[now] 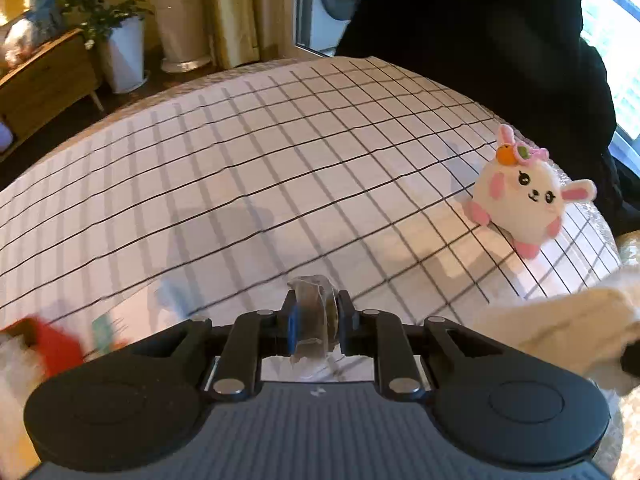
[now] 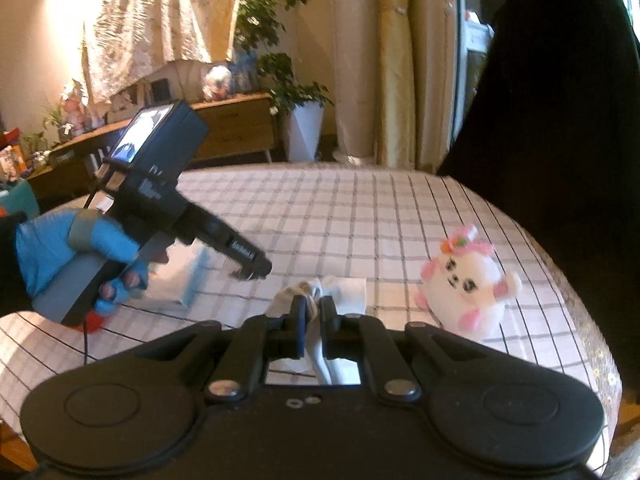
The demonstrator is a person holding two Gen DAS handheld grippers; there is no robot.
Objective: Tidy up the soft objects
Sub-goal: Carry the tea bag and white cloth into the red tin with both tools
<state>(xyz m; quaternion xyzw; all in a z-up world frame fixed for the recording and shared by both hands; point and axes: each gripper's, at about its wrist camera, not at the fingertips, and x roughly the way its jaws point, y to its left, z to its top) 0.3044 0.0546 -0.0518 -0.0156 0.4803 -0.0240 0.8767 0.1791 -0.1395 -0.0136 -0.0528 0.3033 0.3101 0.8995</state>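
A white plush bunny [image 1: 520, 196] [image 2: 468, 280] with pink ears and an orange bow sits upright near the right edge of the checked tablecloth [image 1: 260, 168]. My left gripper [image 1: 314, 312] is shut on a crinkled piece of clear plastic wrap [image 1: 310, 300], lifted above the cloth. In the right wrist view the left gripper [image 2: 256, 268] hangs at the left, held by a hand in a blue glove [image 2: 44, 248]. My right gripper [image 2: 314, 308] is shut on a white soft cloth [image 2: 320, 288], which also shows at the right of the left wrist view as the white cloth [image 1: 560, 328].
A person in black [image 1: 480, 40] stands at the table's far right side. A blurred red object [image 1: 52, 344] lies at the near left. A white and blue packet [image 2: 188, 280] lies under the left gripper. A wooden sideboard [image 2: 236, 124] and potted plants [image 2: 304, 120] stand beyond the table.
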